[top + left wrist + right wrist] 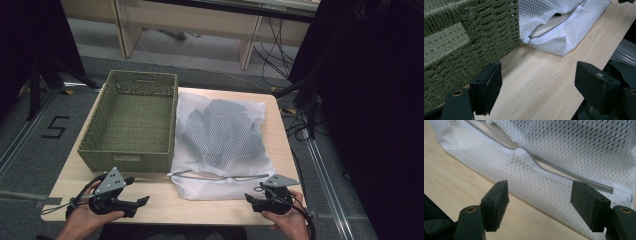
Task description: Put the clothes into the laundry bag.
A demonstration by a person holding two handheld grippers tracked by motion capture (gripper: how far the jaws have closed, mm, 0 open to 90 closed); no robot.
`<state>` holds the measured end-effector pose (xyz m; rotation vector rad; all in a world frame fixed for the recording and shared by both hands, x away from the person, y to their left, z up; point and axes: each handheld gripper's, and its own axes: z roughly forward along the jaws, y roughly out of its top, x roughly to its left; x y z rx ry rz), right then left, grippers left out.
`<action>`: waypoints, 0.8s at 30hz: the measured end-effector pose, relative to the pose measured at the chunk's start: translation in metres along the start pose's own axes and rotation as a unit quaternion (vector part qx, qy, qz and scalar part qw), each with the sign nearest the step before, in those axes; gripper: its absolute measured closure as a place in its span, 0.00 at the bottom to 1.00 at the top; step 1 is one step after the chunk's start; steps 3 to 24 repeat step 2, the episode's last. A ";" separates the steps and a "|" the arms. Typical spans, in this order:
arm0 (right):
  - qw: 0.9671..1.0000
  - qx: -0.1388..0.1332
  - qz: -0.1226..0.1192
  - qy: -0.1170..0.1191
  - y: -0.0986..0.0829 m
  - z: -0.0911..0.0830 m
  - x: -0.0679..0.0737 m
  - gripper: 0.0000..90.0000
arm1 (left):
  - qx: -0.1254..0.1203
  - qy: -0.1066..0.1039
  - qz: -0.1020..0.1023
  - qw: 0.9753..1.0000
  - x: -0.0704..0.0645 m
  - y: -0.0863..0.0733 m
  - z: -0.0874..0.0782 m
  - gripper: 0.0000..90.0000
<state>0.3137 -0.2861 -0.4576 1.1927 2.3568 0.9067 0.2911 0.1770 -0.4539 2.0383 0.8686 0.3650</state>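
A white mesh laundry bag (220,142) with dark clothing inside lies on the wooden table (165,200), its grey zipper (220,176) running along the near side. A green woven basket (131,120), with nothing in it, stands to the bag's left. My left gripper (142,199) rests open near the table's front left, beside the basket's near wall (461,42), with the bag's corner (554,37) ahead. My right gripper (248,198) is open at the front right, its jaws wide in front of the bag's zipper edge (541,162).
The table's front edge lies just under both hands. Beyond the table are a grey floor with a "5" marking (55,127), cables (280,55), wooden furniture legs (247,45) and dark stands at both sides.
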 end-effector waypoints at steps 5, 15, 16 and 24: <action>1.000 0.007 0.008 -0.001 0.000 0.000 0.000 0.35 | 0.003 0.000 0.003 1.000 0.001 0.000 0.001 0.24; 1.000 0.007 0.008 -0.001 0.000 0.000 0.000 0.35 | 0.003 0.000 0.003 1.000 0.001 0.000 0.001 0.24; 1.000 0.007 0.008 -0.001 0.000 0.000 0.000 0.35 | 0.003 0.000 0.003 1.000 0.001 0.000 0.001 0.24; 1.000 0.007 0.008 -0.001 0.000 0.000 0.000 0.35 | 0.003 0.000 0.003 1.000 0.001 0.000 0.001 0.24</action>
